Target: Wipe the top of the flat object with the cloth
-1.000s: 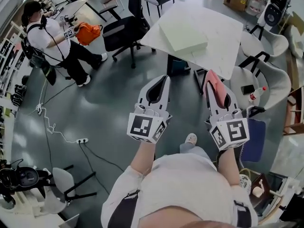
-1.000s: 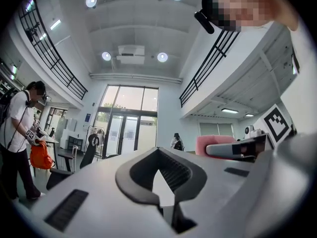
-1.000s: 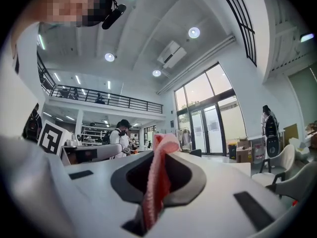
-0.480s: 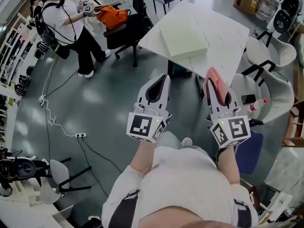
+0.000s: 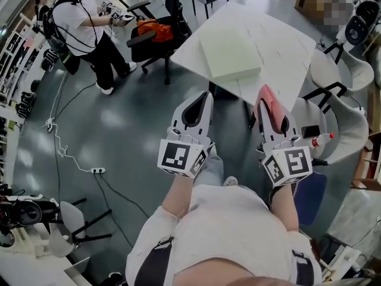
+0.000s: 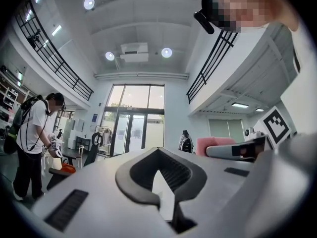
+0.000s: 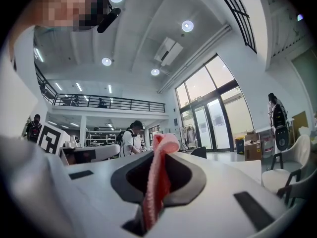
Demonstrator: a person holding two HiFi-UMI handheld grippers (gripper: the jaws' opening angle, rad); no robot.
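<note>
The flat object is a pale green slab [image 5: 229, 46] lying on a white table [image 5: 286, 52] ahead of me, a step beyond both grippers. My right gripper [image 5: 266, 99] is shut on a pink cloth [image 5: 271, 105] that sticks up between its jaws, held over the floor just short of the table's near edge. In the right gripper view the cloth [image 7: 157, 182] runs up the middle of the right gripper [image 7: 161, 150]. My left gripper [image 5: 201, 100] is beside it over the grey floor, shut with nothing in it. In its own view the left gripper [image 6: 157, 150] holds nothing.
A person [image 5: 83, 25] with grippers stands far left by a black chair carrying an orange bag [image 5: 156, 30]. White chairs [image 5: 342, 118] stand right of the table, one with a phone [image 5: 309, 131] and a bottle [image 5: 321, 139]. A power strip [image 5: 98, 170] and cable lie on the floor.
The table and slab have come nearer and slid down in the head view as I walk forward. The far person has shifted with the orange bag. Both grippers hold the same pose.
</note>
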